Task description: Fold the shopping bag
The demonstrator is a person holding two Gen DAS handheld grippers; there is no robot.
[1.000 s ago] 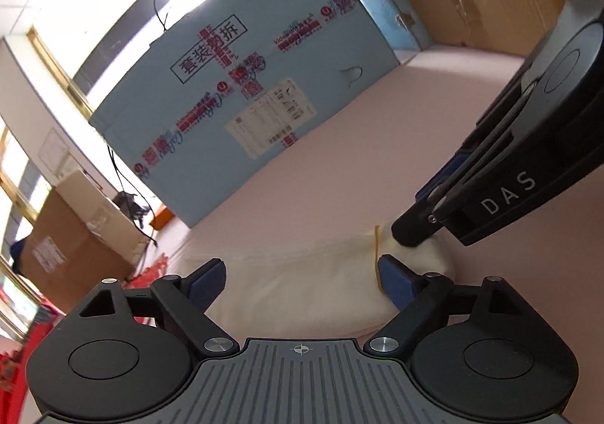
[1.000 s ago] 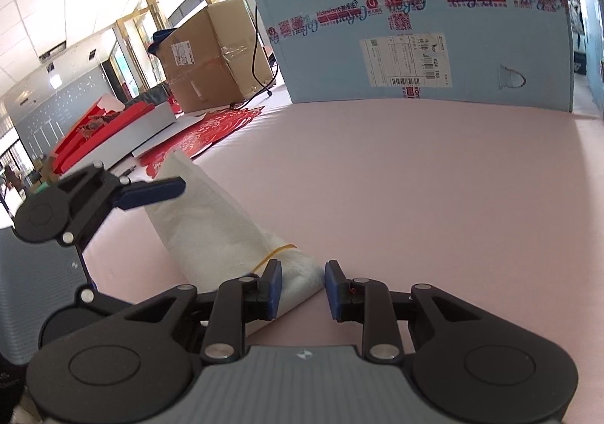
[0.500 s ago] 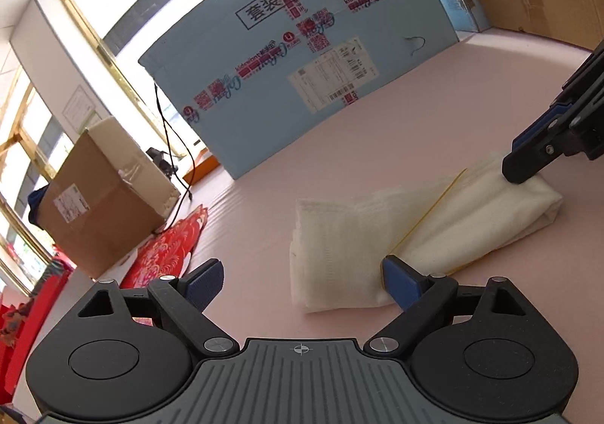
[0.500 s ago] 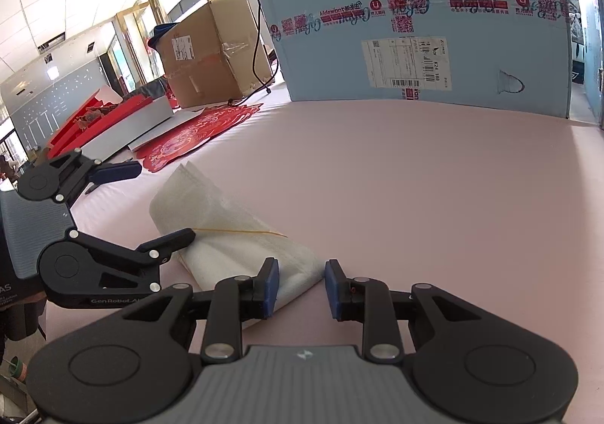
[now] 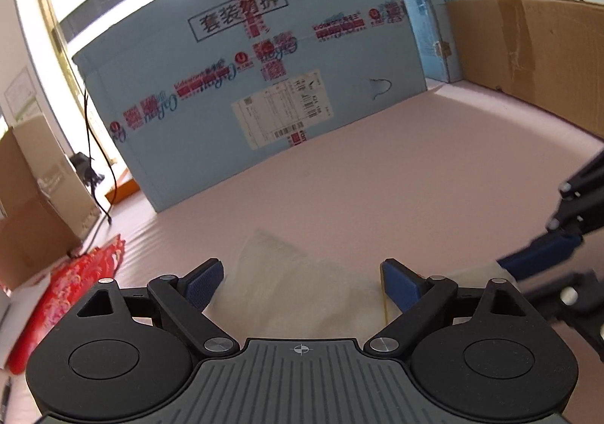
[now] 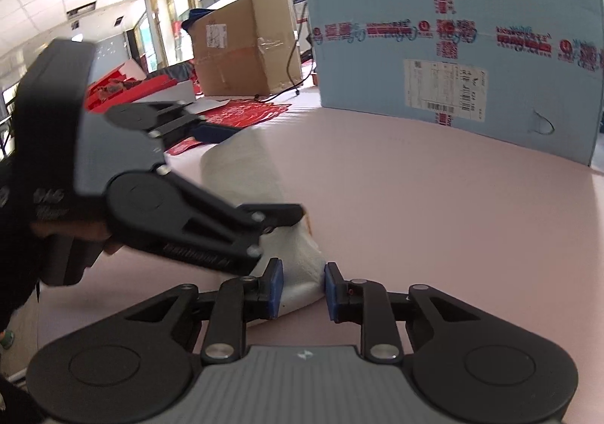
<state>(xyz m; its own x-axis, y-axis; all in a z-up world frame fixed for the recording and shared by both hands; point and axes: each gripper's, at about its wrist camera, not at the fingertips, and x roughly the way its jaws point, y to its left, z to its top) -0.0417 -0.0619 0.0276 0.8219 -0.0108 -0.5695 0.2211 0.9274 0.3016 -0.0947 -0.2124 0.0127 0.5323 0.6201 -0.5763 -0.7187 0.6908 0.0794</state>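
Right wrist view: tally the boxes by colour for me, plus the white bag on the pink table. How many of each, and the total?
Blue boxes: 1, the big printed one at the back of the table.
Brown cardboard boxes: 1, behind it to the left.
White bags: 1, the folded bag, its near end between the right gripper fingers.
Total: 3
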